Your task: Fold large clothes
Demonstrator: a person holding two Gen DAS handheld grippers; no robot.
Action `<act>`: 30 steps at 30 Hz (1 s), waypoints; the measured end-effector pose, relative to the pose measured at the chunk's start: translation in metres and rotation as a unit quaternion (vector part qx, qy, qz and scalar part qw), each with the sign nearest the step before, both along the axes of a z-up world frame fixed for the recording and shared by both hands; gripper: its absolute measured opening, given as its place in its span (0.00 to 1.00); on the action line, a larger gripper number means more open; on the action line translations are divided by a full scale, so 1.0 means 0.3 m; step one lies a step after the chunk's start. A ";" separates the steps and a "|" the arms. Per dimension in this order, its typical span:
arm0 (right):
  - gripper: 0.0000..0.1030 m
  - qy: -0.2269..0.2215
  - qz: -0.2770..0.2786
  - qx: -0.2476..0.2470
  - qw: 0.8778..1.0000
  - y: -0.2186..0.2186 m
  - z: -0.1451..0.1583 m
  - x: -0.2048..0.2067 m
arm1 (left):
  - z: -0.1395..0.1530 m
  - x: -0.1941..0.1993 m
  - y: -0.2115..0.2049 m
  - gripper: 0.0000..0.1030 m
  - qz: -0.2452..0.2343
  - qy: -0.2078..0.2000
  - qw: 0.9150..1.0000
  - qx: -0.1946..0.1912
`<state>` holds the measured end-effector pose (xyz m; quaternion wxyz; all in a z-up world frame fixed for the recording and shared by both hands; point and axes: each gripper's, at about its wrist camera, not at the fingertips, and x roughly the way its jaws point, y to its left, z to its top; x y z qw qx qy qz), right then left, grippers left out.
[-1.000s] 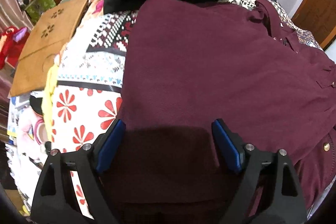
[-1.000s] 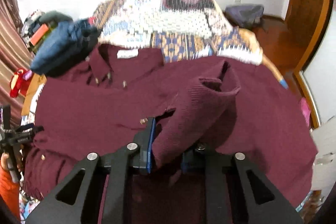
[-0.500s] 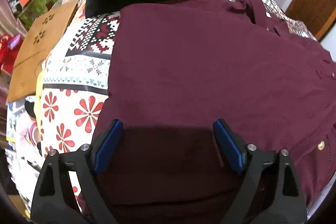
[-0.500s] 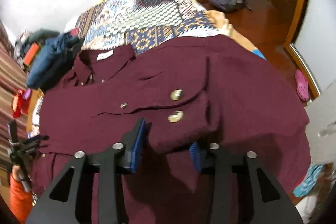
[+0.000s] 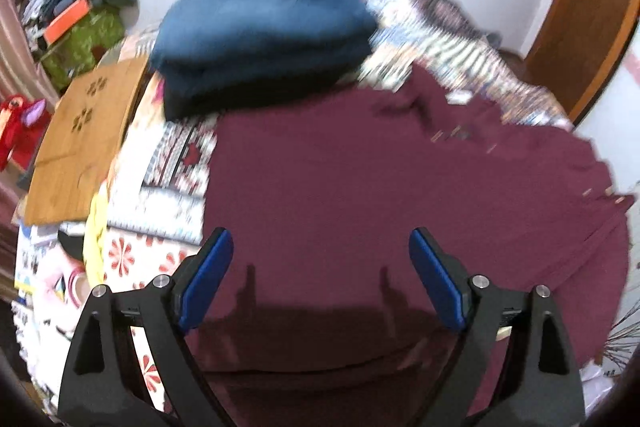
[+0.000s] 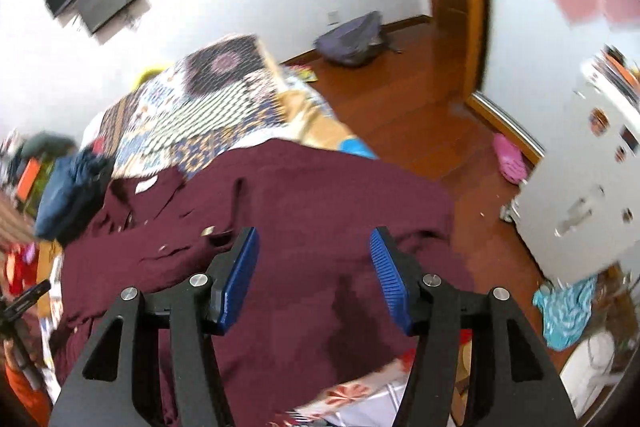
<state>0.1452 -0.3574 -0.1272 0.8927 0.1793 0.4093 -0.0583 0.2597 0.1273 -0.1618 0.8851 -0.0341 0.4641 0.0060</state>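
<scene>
A large maroon button shirt (image 5: pixel 360 187) lies spread on the patterned bedspread (image 5: pixel 168 163); it also shows in the right wrist view (image 6: pixel 320 203), its collar at the left. My left gripper (image 5: pixel 320 267) is open and empty above the shirt's near part. My right gripper (image 6: pixel 314 267) is open and empty above the shirt's right side, with both sleeves folded in over the body.
A stack of folded dark blue clothes (image 5: pixel 260 35) sits on the bed beyond the shirt. A wooden board (image 5: pixel 84 139) lies at the left bed edge. The wooden floor (image 6: pixel 400 99), a backpack (image 6: pixel 352 39) and a white cabinet (image 6: pixel 592 167) are to the right.
My right gripper has let go of the shirt sleeve, opened wide and lifted back. My left gripper has stayed open and tilted up, away from the shirt.
</scene>
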 end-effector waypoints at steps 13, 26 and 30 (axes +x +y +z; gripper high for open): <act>0.53 0.070 -0.082 0.145 0.984 -0.235 -0.268 -0.085 | 0.162 0.064 -0.338 0.87 -0.096 -0.057 0.992 -0.052; 0.31 0.062 -0.143 0.207 0.966 -0.298 -0.383 -0.060 | 0.036 0.100 -0.422 0.87 -0.104 -0.005 0.993 -0.063; 0.09 0.057 -0.152 0.188 0.969 -0.284 -0.350 -0.031 | 0.019 0.105 -0.407 0.87 -0.096 0.000 0.993 -0.073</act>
